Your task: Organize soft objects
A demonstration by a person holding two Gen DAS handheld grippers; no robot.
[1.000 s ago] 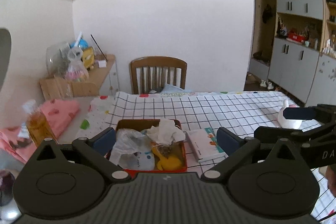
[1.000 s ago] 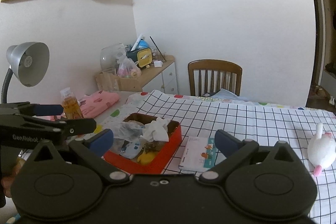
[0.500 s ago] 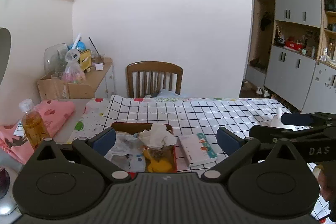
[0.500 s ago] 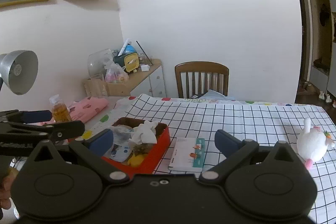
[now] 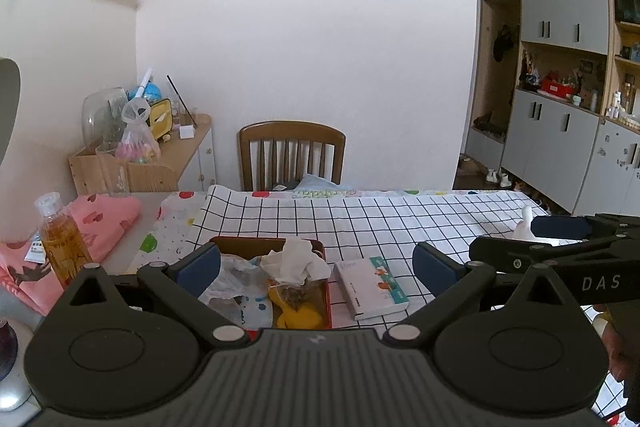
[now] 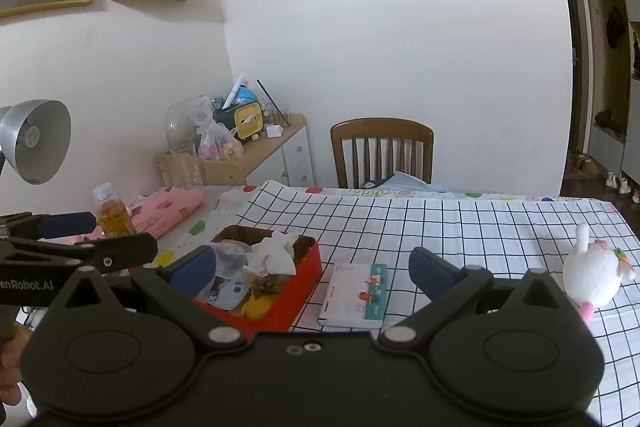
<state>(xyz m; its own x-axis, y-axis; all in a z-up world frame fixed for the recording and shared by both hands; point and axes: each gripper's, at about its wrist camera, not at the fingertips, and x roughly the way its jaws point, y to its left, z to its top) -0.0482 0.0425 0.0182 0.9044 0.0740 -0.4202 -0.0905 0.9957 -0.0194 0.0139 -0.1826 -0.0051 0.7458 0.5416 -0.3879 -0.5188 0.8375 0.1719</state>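
Observation:
A red box sits on the checked tablecloth, filled with a white tissue, crumpled plastic bags and a yellow soft item. A white plush toy lies at the table's right side; only its tip shows in the left wrist view. My left gripper hovers open above the near table edge, facing the box. My right gripper is open too, with nothing between its fingers.
A small book lies right of the box. A bottle of amber liquid and pink cloth are at the left, a desk lamp beyond. A wooden chair stands at the far side.
Both grippers have drawn back and risen, so the box, book and plush toy look smaller and farther away. Both stay open and empty.

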